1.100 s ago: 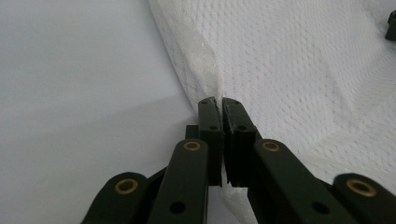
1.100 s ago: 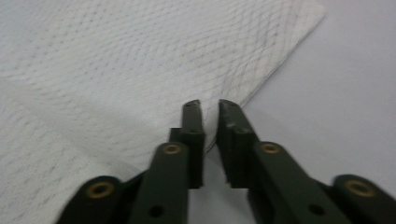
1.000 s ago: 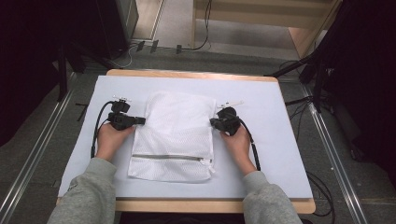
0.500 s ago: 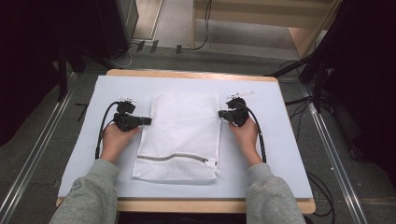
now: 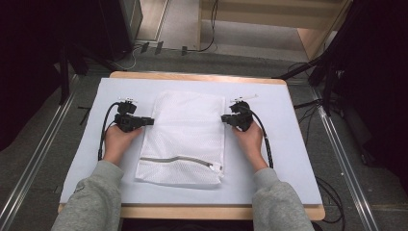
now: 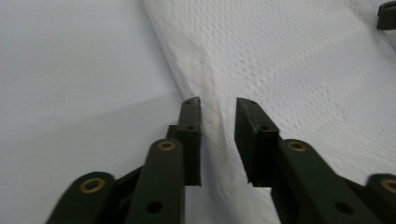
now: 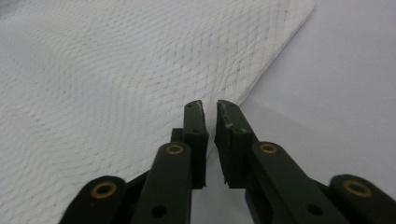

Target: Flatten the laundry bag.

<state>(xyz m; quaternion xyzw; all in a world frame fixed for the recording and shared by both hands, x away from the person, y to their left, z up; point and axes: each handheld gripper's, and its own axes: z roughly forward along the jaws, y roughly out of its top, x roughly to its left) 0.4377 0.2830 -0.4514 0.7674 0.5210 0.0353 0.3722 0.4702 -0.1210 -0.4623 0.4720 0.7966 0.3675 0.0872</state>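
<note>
on the white-covered table a white mesh laundry bag lies flat in the middle, its zipper toward the near end. the left gripper sits at the bag's left edge, jaws parted with a gap astride the edge. the right gripper is at the bag's right edge, jaws almost together with a thin slit, holding nothing.
</note>
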